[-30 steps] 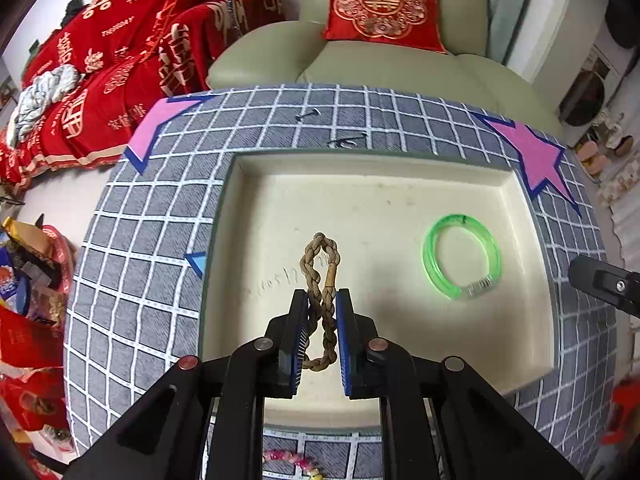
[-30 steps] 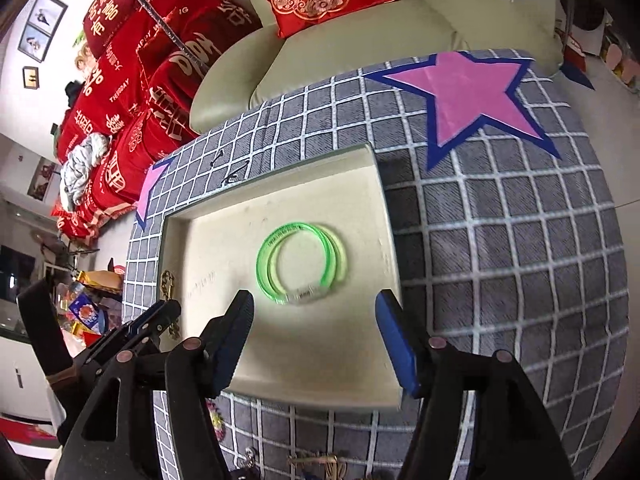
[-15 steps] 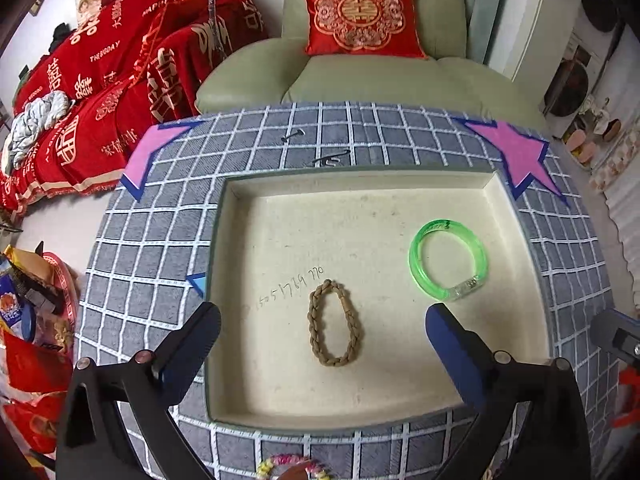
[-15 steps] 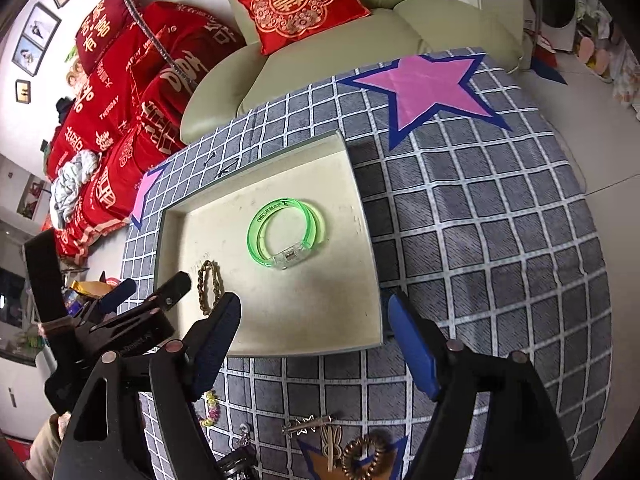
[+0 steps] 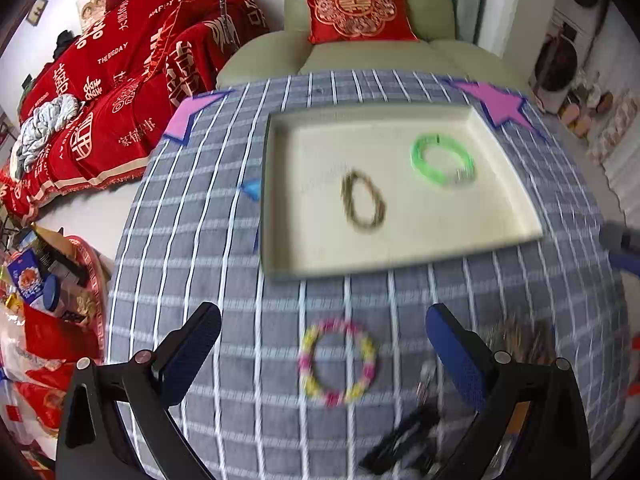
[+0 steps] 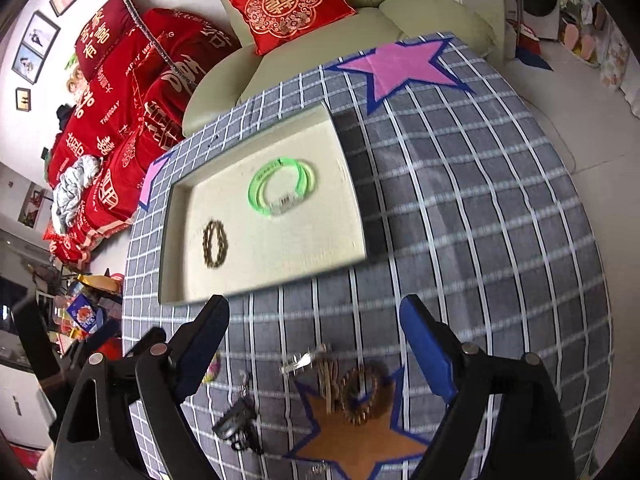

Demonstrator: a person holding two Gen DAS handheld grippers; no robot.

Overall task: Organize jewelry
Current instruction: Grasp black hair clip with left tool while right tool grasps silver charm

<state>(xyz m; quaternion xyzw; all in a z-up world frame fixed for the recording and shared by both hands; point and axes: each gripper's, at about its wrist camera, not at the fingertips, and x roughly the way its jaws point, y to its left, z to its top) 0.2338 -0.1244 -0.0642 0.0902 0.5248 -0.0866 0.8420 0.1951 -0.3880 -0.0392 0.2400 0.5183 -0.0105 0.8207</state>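
A cream tray [image 5: 276,184] sits on the grey checked tablecloth [image 5: 192,248], toward the far side of the table; inside it lie two pieces, well apart from each other: a brown braided bracelet [image 5: 363,204] left of centre and a green translucent bangle [image 5: 442,159] farther off to the right; in the right wrist view the same bangle [image 6: 281,186] shows a clear clasp section on its near edge, and the braided bracelet [image 6: 215,243] lies flat to its near left.

The left gripper [image 5: 323,344] hangs over the near part of the cloth with its jaws spread wide and nothing between the pads; on the cloth below the gap lies a pink and yellow beaded bracelet [image 5: 338,362], blurred but apparently untouched.

The right gripper [image 6: 314,344] is opening, its blue pads clear of everything; beneath it on the near cloth rest a dark beaded bracelet [image 6: 362,394] on an orange star patch [image 6: 360,436], a small silver clip [image 6: 304,359] just beyond it, and a dark metal piece [image 6: 236,424] to the near left, too blurred to identify.

A pink star patch [image 6: 400,68] marks the cloth's far right corner; beyond the table stands a pale green armchair [image 5: 360,56] with a red cushion [image 5: 356,6].
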